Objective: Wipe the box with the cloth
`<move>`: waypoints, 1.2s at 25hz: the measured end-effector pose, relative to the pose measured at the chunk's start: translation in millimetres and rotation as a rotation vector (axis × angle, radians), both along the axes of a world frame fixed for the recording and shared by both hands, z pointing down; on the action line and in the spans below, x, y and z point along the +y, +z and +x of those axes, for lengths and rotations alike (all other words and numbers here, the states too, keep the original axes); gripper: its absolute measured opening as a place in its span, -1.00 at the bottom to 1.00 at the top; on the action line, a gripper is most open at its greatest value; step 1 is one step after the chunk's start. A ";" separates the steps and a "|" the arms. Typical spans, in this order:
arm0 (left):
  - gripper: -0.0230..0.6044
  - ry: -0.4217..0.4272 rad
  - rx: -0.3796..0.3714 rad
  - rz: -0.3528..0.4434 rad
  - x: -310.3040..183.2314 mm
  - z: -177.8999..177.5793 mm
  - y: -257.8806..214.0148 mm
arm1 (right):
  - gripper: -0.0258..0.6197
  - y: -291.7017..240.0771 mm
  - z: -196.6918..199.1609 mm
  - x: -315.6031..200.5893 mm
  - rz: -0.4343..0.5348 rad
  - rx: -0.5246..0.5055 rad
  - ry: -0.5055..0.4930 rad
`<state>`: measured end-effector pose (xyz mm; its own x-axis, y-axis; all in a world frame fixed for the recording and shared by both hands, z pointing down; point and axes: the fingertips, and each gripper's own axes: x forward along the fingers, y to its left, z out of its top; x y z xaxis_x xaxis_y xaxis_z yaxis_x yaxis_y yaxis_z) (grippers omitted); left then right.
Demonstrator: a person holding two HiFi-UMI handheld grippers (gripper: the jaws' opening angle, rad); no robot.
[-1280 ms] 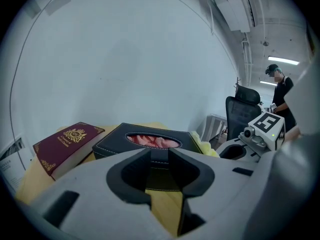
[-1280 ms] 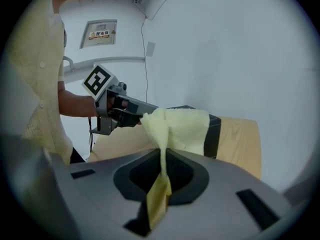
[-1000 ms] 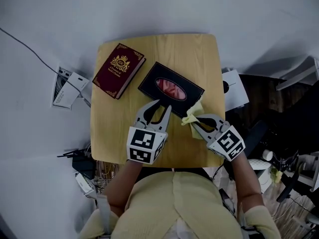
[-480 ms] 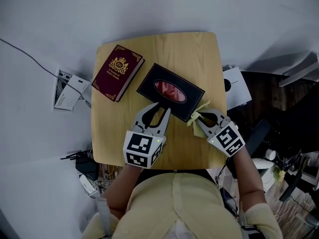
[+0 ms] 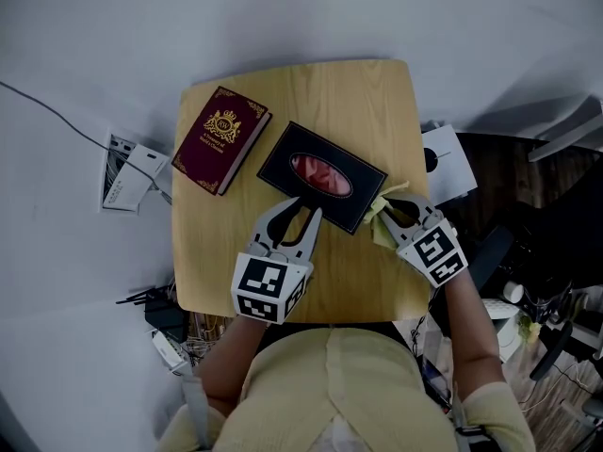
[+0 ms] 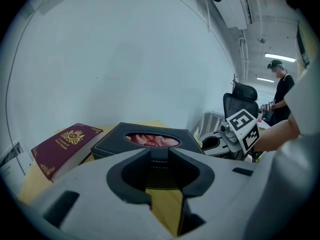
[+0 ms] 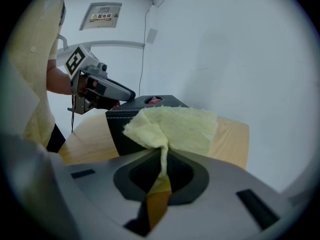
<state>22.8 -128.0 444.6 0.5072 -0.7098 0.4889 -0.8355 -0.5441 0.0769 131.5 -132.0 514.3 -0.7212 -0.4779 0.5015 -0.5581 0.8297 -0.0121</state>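
Observation:
A black box (image 5: 323,175) with an oval opening that shows pink tissue lies skewed on the wooden table (image 5: 311,88). My left gripper (image 5: 301,202) rests its tips against the box's near side (image 6: 150,159); the jaws stand a narrow gap apart, nothing pinched, so it is open. My right gripper (image 5: 384,218) is shut on a pale yellow cloth (image 5: 388,201). In the right gripper view the cloth (image 7: 175,126) fans out from the jaws and lies against the box's corner (image 7: 120,129). The left gripper (image 7: 127,94) shows beyond the box.
A dark red book (image 5: 220,137) with a gold crest lies left of the box, also in the left gripper view (image 6: 65,146). A power strip (image 5: 127,172) and cables lie on the floor at the left. A white object (image 5: 448,168) and dark clutter sit off the table's right edge.
My right gripper has slid to the right with the cloth, along the box's near right side to its right corner. The left gripper and the box have stayed put.

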 end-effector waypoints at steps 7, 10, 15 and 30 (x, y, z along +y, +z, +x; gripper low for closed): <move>-0.62 -0.006 0.003 0.000 -0.3 0.3 -0.1 | -0.79 -0.4 9.9 -15.1 0.010 0.029 0.053; -0.62 -0.008 0.007 0.000 0.2 0.2 0.2 | -0.79 0.0 10.9 -16.9 0.012 0.036 0.061; -0.62 -0.013 0.019 0.001 -0.4 0.3 -0.7 | -0.79 -1.0 15.0 -23.6 0.032 0.072 0.093; -0.56 -0.012 0.055 0.005 1.6 0.2 -5.8 | -0.79 -65.0 38.5 -34.3 0.175 0.049 0.204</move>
<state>23.0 -126.4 438.8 0.5245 -0.7185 0.4567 -0.8367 -0.5343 0.1203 170.0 -166.2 449.3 -0.5783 -0.6931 0.4304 -0.7102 0.6873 0.1525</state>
